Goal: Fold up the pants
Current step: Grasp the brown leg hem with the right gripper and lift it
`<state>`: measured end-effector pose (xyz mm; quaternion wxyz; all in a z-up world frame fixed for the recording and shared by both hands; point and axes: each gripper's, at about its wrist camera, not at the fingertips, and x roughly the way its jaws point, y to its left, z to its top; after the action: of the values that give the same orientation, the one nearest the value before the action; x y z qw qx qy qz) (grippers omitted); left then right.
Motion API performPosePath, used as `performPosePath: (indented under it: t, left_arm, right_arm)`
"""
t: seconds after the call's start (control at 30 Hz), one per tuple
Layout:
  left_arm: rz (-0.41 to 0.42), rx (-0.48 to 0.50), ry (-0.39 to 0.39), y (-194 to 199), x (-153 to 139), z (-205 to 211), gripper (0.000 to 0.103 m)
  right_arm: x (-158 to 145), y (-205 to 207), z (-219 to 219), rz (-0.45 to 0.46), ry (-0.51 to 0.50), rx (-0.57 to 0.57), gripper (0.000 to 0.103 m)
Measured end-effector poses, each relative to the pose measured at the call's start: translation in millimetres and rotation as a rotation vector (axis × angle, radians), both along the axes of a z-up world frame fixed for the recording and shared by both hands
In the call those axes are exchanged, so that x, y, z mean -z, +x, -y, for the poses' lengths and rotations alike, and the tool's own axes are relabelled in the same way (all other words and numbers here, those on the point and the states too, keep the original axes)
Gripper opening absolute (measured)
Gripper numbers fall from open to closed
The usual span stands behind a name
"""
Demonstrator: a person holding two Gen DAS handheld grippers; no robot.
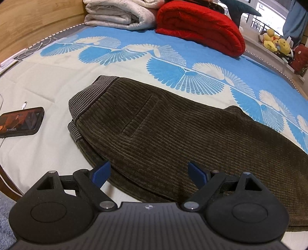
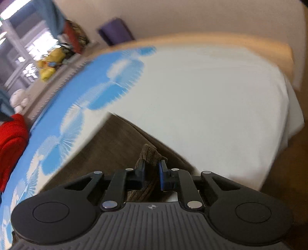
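Dark olive corduroy pants (image 1: 163,130) lie on the bed, with the ribbed waistband at the left in the left wrist view. My left gripper (image 1: 149,174) is open and empty, its blue-padded fingers spread just above the near edge of the pants. In the blurred right wrist view, my right gripper (image 2: 151,170) is shut on a bunched fold of the pants (image 2: 150,153) and holds it above the rest of the fabric (image 2: 115,138).
The bed has a white and blue fan-patterned sheet (image 1: 57,77). A phone (image 1: 19,122) with a cable lies at the left. A folded white quilt (image 1: 119,13) and a red blanket (image 1: 200,27) sit at the far side. Plush toys (image 1: 275,42) are on a ledge beyond.
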<state>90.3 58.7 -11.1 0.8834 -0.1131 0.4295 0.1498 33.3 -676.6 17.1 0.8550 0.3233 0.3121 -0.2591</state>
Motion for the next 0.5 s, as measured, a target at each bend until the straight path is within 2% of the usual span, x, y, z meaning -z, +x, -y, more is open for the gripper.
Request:
performPosePath:
  t: [0.1,0.17,0.23,0.3,0.33,0.37,0.4,0.43,0.47,0.5]
  left_arm:
    - [0.002,0.006,0.010,0.6,-1.0,2.8,0.091]
    - [0.002,0.011,0.019,0.4,-0.7,5.2,0.091]
    - [-0.005,0.014,0.023,0.5,0.7,6.0,0.091]
    - [-0.016,0.015,0.028,1.4,2.0,5.9,0.091]
    - [-0.019,0.014,0.032,1.7,1.7,5.7,0.091]
    - [-0.018,0.014,0.035,1.4,0.9,5.3,0.091]
    - [-0.015,0.013,0.037,1.6,-0.2,4.9,0.091]
    - [-0.011,0.010,0.038,2.0,-1.3,4.5,0.091]
    - [-0.007,0.006,0.036,2.3,-2.5,4.6,0.091]
    - [-0.003,0.003,0.031,2.6,-3.4,4.4,0.091]
  right_arm:
    - [-27.9,-5.4,-5.4,0.106,-0.044,-0.039,0.014]
    - [-28.8,-13.8,0.5,0.138,-0.020,-0.022,0.014]
    - [-7.2,-19.4,8.9,0.093,0.010,0.011,0.014]
    - [30.9,-23.5,20.7,0.023,0.086,0.044,0.015]
    - [46.5,-27.5,25.4,0.013,0.125,0.063,0.015]
    - [53.3,-35.6,27.4,0.073,0.141,0.075,0.017]
    - [53.7,-41.5,26.4,0.101,0.149,0.076,0.020]
    - [53.1,-45.4,26.6,0.108,0.153,0.085,0.039]
    - [52.4,-48.7,26.6,0.095,0.148,0.103,0.045]
    - [51.6,-51.9,26.8,0.096,0.138,0.111,0.046]
